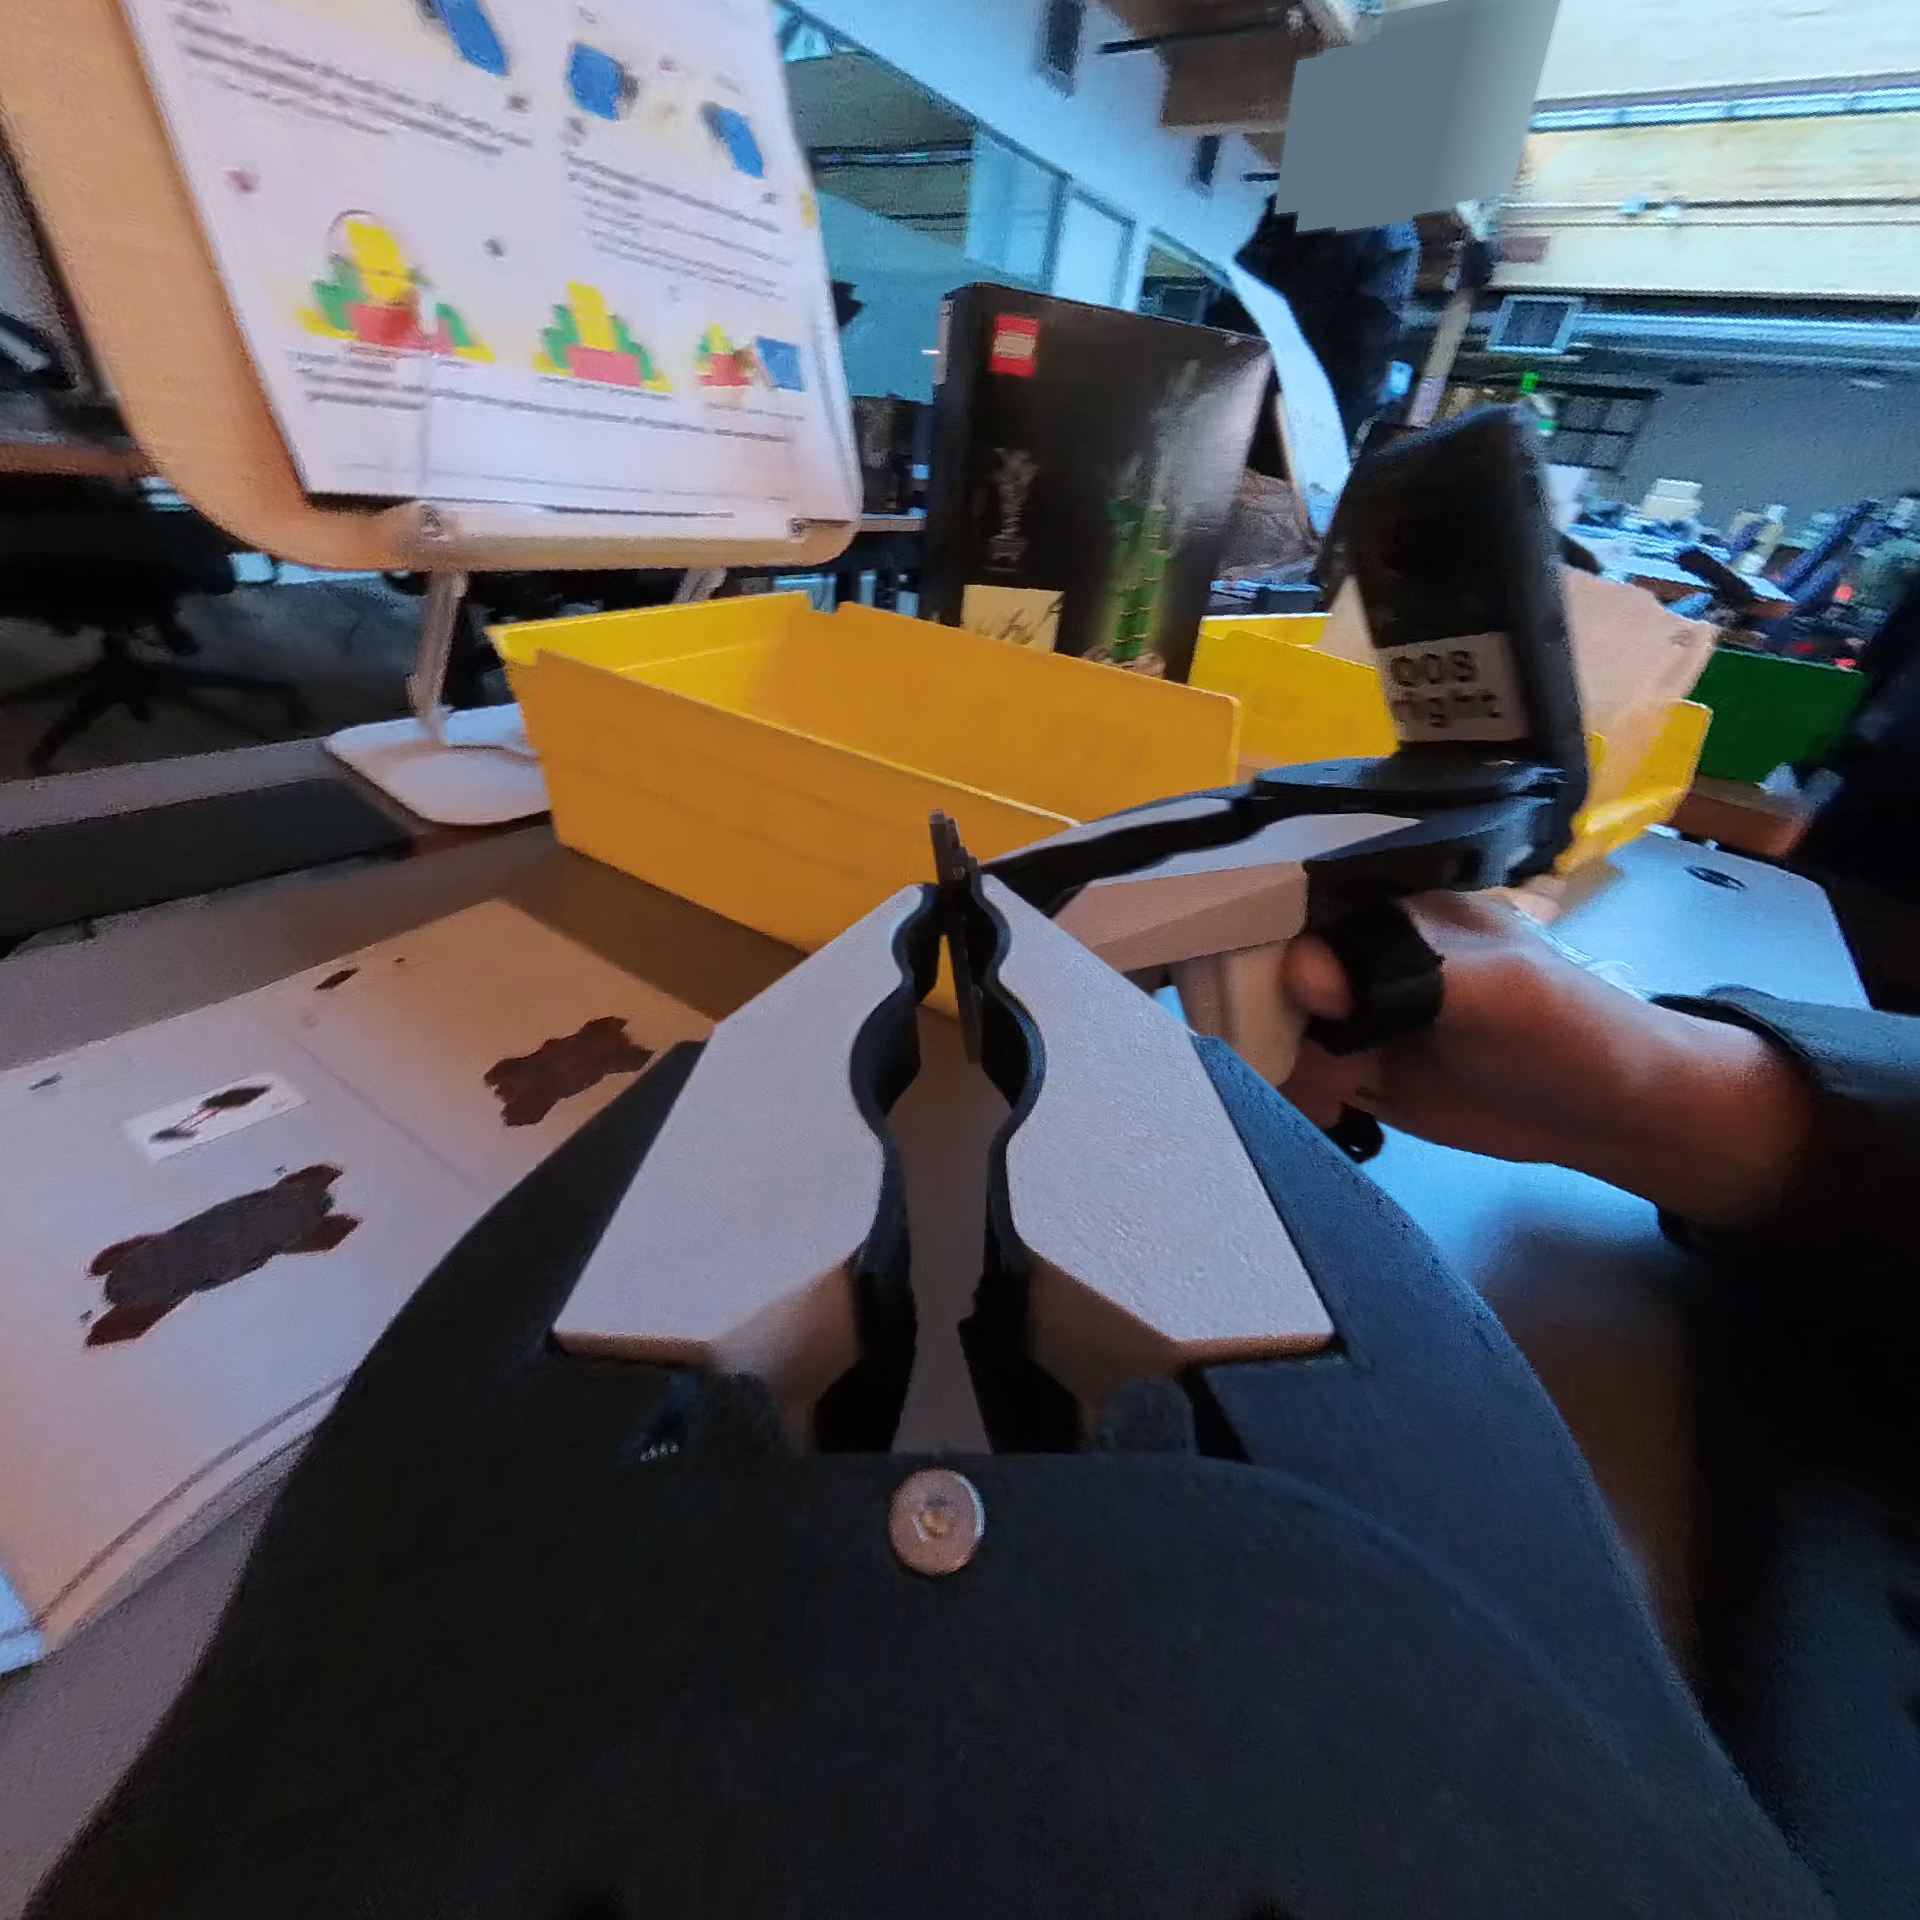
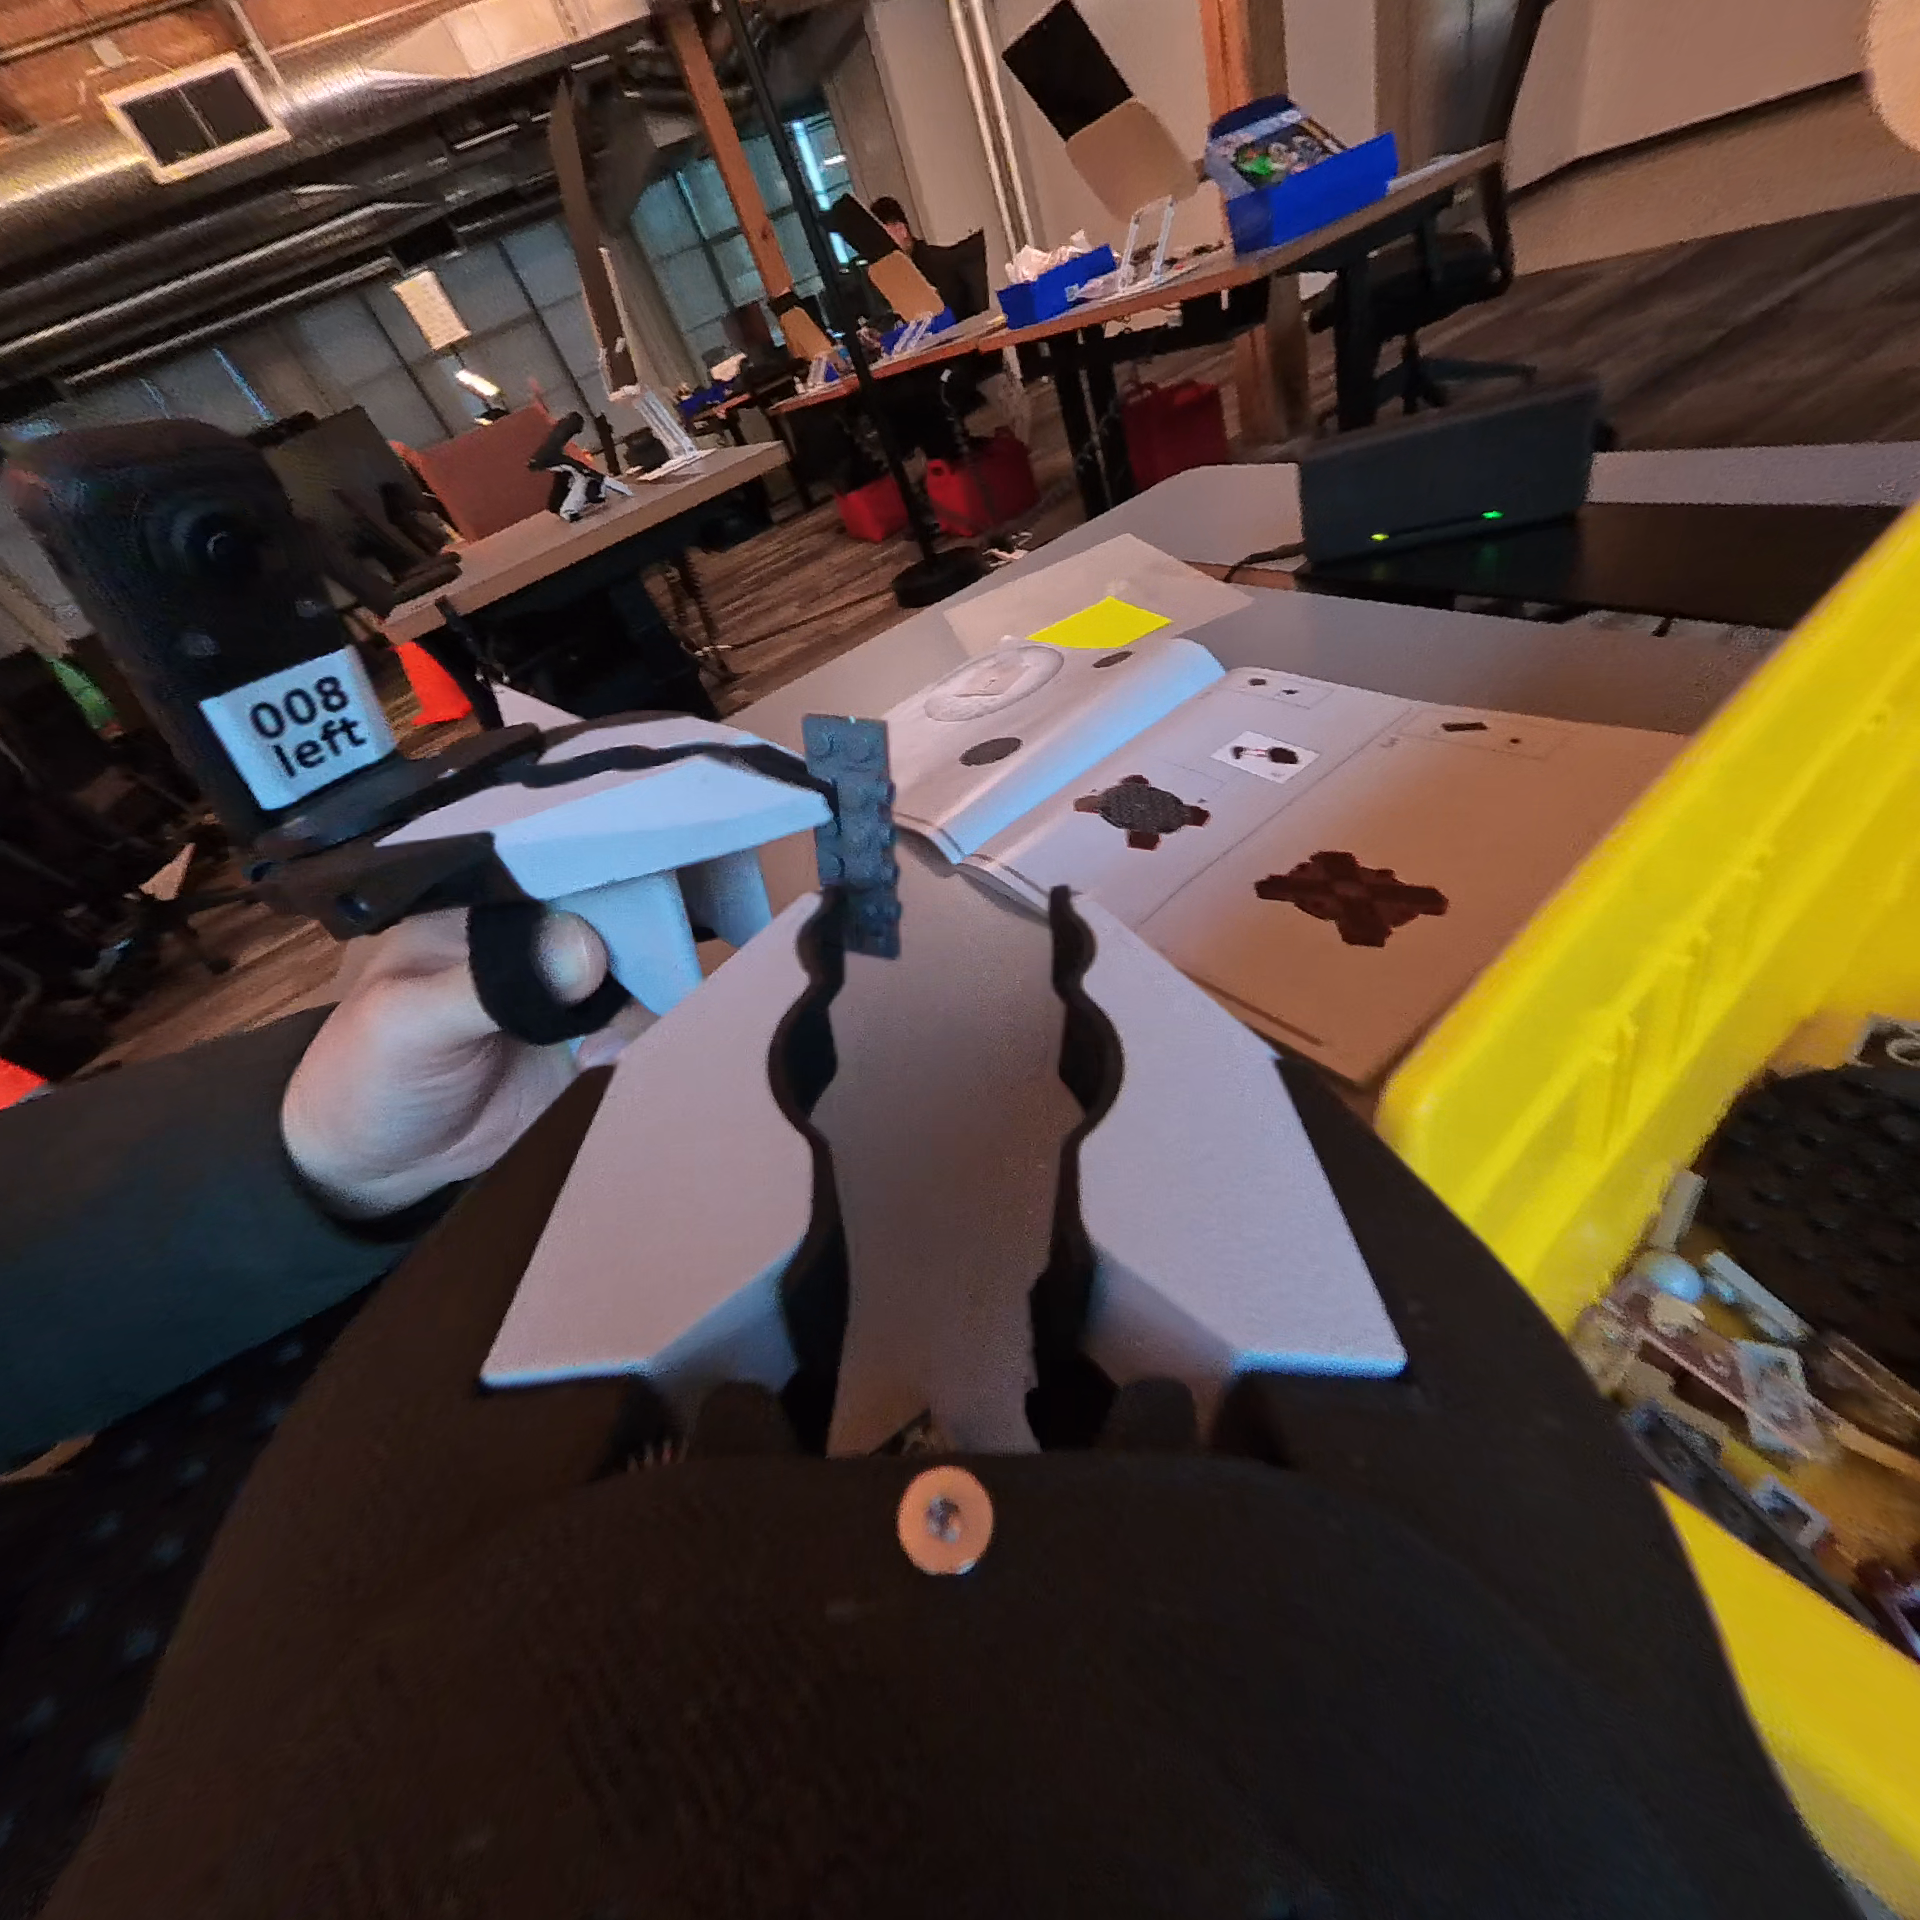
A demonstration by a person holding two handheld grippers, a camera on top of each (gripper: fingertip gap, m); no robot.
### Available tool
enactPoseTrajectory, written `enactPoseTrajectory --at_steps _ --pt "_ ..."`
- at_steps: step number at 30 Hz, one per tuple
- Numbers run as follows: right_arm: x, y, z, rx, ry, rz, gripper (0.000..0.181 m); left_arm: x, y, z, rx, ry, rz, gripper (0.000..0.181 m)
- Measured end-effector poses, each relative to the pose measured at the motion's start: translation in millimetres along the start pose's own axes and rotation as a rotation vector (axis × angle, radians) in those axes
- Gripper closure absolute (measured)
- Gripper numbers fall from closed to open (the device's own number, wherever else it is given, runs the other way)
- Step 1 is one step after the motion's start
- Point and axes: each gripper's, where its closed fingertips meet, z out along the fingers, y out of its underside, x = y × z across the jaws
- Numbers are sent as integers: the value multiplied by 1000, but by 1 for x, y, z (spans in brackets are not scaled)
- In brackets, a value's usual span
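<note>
Clamped between the left gripper's (image 1: 951, 914) white fingertips stands a thin dark-grey studded plate (image 2: 858, 831), upright at twelve o'clock. Right gripper (image 2: 940, 914) jaws sit apart, left fingertip touching it; yellow plastic bin (image 2: 1621, 997) at three o'clock.

Bin (image 1: 831, 748) behind open booklet (image 1: 312, 1143) on table (image 2: 1195, 499), boxed set (image 1: 1081, 478) behind bin, stand (image 1: 447, 644) left.

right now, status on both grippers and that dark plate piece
Left gripper shut on dark studded plate, held upright. Right gripper open, tips at the plate. Yellow bin just beyond.
</note>
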Motion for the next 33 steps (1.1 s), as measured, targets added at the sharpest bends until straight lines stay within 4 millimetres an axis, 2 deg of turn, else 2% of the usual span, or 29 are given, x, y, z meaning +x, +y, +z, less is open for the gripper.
enactPoseTrajectory --at_steps 2,4,7,10,12,14,16,19,21,23,26,28,31,33 --pt "-14 0 2 -2 -90 10 142 12 1 2 -9 65 9 179" --pt "-31 0 0 -5 -217 37 155 19 -2 1 7 115 -2 179" --pt "-34 1 -4 -19 -266 32 167 28 -13 -5 67 201 -26 178" --pt "-53 -5 -12 5 -370 -19 172 37 -23 -11 113 315 -88 179" --pt "-51 -8 -13 28 -321 -95 173 37 -26 -14 125 347 -118 178" --pt "-50 -17 -18 73 -272 -172 174 30 -28 -15 128 336 -156 157" --pt "-45 -25 -22 107 -203 -237 174 24 -28 -16 128 332 -213 150" --pt "-40 -30 -24 127 -120 -306 174 25 -28 -16 136 382 -301 152" --pt "-41 -26 -21 101 -108 -322 174 31 -30 -16 146 424 -330 156" --pt "-50 -19 -16 76 -157 -326 174 35 -33 -17 155 456 -350 156" --pt "-64 -14 -12 64 -237 -303 174 41 -37 -24 151 554 -385 177" --pt "-71 -14 -14 68 -303 -261 175 41 -38 -27 136 603 -441 178" --pt "-84 -15 -19 78 -400 -256 166 43 -39 -33 108 718 -592 179" --pt "-91 -21 -24 118 -422 -300 140 46 -43 -39 95 834 -730 179"
